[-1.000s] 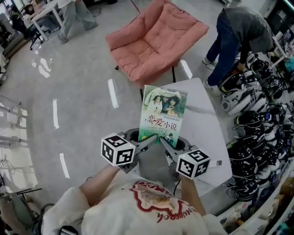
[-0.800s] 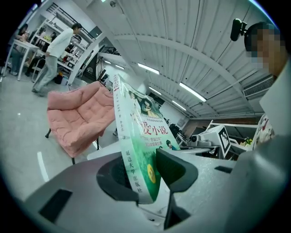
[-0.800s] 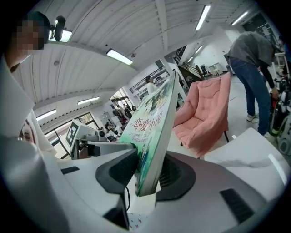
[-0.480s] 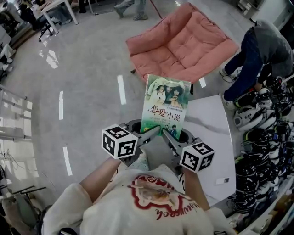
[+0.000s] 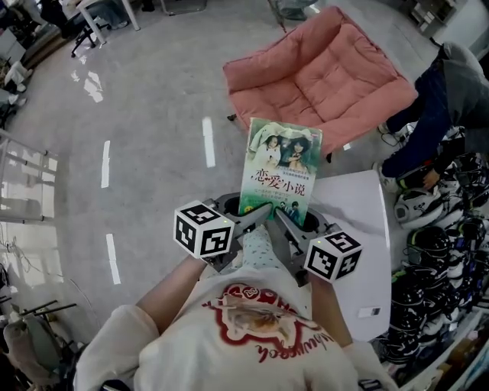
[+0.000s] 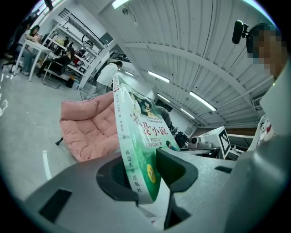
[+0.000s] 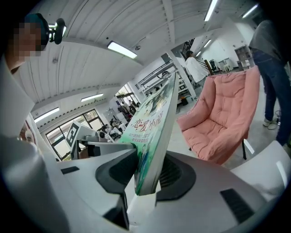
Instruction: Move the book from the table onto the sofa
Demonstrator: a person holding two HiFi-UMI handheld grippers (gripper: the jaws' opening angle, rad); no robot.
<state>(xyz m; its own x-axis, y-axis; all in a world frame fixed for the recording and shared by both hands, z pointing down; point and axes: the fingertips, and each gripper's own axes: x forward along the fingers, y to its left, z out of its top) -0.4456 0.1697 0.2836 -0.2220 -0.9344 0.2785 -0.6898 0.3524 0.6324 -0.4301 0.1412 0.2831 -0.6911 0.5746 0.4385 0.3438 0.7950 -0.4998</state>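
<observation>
A green paperback book (image 5: 280, 169) with two figures on its cover is held up in the air, cover facing me. My left gripper (image 5: 258, 216) is shut on its lower left corner, and my right gripper (image 5: 281, 217) is shut on its lower right corner. In the left gripper view the book (image 6: 136, 150) stands pinched between the jaws, spine toward the camera. The right gripper view shows the book (image 7: 152, 136) clamped edge-on. The pink cushioned sofa (image 5: 325, 76) stands on the floor beyond the book. The white table (image 5: 359, 221) lies below and to the right of both grippers.
A person (image 5: 451, 99) in dark clothes bends over at the right, beside rows of dark gear (image 5: 435, 282) on the floor. White floor markings (image 5: 208, 141) run left of the sofa. Desks (image 5: 99, 11) stand at the far left.
Both grippers have carried the book away from over the table toward the sofa. The sofa now sits closer and more to the right in the head view; the table has slid down-right.
</observation>
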